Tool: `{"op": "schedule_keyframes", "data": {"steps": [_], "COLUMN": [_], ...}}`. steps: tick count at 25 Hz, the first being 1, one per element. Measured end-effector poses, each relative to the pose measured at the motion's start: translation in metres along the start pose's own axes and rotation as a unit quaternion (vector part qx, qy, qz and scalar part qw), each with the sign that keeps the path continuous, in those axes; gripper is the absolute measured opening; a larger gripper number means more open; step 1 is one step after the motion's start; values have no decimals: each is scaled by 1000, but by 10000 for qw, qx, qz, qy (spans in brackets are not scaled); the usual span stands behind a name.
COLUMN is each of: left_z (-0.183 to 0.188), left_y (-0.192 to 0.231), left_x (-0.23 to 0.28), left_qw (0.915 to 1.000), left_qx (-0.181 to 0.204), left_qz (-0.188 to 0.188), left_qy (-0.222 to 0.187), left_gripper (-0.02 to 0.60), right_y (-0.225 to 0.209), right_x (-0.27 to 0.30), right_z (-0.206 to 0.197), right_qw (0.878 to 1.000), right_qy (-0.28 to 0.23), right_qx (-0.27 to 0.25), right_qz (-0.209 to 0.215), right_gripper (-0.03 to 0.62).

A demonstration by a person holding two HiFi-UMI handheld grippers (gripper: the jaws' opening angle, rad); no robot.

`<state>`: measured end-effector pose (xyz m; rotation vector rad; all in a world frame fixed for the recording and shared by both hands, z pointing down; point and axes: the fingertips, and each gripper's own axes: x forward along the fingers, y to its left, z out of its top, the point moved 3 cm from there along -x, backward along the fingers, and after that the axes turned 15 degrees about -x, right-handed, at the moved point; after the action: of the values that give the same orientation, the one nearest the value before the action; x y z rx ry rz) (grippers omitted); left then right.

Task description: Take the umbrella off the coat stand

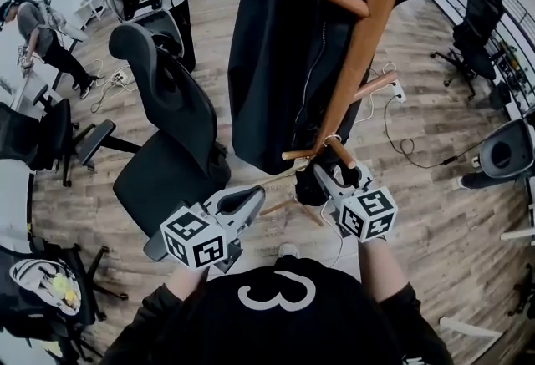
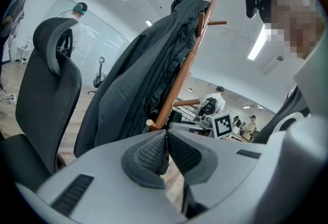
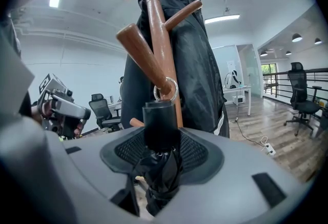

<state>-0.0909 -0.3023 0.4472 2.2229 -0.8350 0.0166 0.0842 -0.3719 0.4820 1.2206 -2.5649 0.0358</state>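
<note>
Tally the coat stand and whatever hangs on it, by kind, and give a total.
Coat stand: 1
Jacket: 1
Umbrella: 1
Total: 3

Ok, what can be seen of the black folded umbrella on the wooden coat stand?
The black folded umbrella hangs upright by a metal ring over a slanting wooden peg of the coat stand. Its smooth cylindrical handle is on top, the bunched fabric canopy below. It stands between the wide-open jaws of the right hand-held gripper, whose mesh pads flank the handle without visibly squeezing it.
</note>
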Motion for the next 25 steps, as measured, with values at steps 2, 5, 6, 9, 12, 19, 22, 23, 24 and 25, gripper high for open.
{"op": "schedule_keyframes", "data": {"steps": [2,5,6,9,12,19,22,23,24,25], "left_z": [-2,-4,-5,-5,-4,-8,-8,-8,-9,-10], "left_y": [1,3,3,0,-5,-6,-7,-7,-8,-8], "left_x": [-1,0,0,0,-1,-2,-3,-4,-5,-5], "left_qw": [10000,9999,9998,9999,10000,9999,9999,9999,9999,9999], "left_qx": [-42,-105,-123,-111,-38,-62,-70,-72,-72,-72], "left_qz": [22,99,110,56,38,38,48,48,47,45], "left_qy": [9,51,58,64,76,90,86,89,94,99], "left_gripper": [26,26,25,25,25,25,26,25,25,25], "right_y": [0,0,0,0,0,1,0,0,1,1], "right_x": [0,0,0,1,0,-1,-3,-4,-5,-6], "right_z": [0,2,2,2,4,3,4,6,7,8], "right_qw": [10000,9999,9999,9999,9999,9999,9999,9999,9999,9999], "right_qy": [26,69,74,64,74,76,57,47,33,15], "right_qx": [35,74,79,114,130,71,107,115,117,114], "right_qz": [29,66,65,72,86,43,39,45,52,56], "right_gripper": [210,209,209,209,209,207,207,207,207,207]}}
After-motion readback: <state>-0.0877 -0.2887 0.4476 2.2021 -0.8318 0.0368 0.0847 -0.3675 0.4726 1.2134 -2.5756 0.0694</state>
